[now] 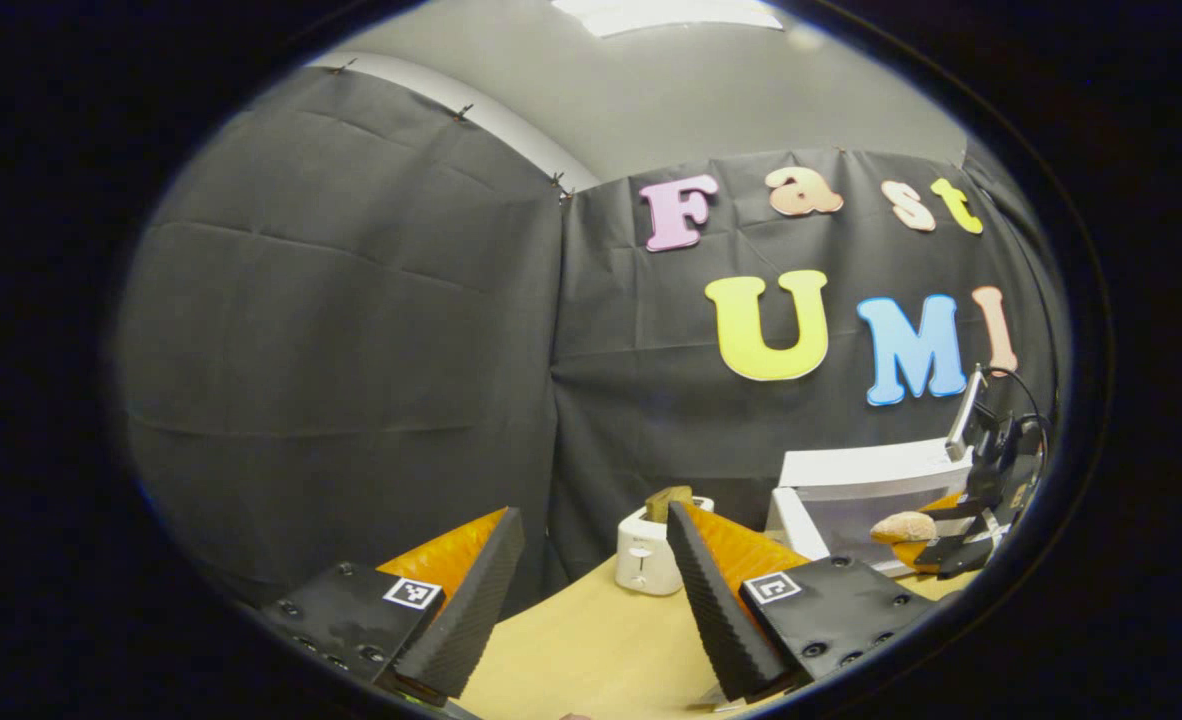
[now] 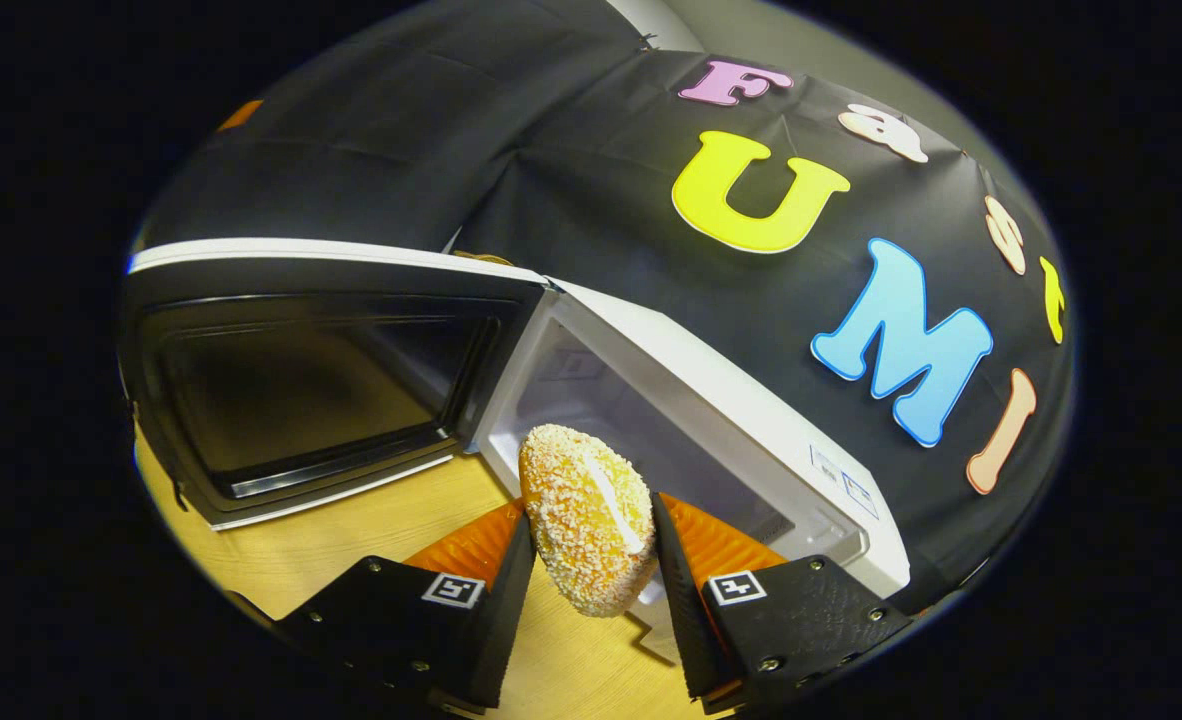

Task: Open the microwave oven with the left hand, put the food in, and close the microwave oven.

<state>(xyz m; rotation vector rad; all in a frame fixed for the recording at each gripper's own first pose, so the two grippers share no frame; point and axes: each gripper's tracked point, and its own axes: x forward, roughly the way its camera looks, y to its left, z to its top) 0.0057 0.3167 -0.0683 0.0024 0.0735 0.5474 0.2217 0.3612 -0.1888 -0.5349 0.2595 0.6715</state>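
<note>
Now right gripper (image 2: 591, 560) clamps bun (image 2: 588, 518), long axis upright, before open microwave (image 2: 711, 400); left gripper (image 1: 591, 590) spread, empty.

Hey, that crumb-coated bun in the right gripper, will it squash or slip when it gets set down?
The bun looks soft, so the right gripper pinching it may dent it. Its crumbly coating probably grips well but sheds. Its rounded shape may rock.

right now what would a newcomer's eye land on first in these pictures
First the sugar-crusted bun pinched in the right gripper, held up at the mouth of the white microwave, whose dark door hangs open to the left. In the left gripper view, the left gripper gapes empty over the wooden table, a white toaster ahead.
</note>
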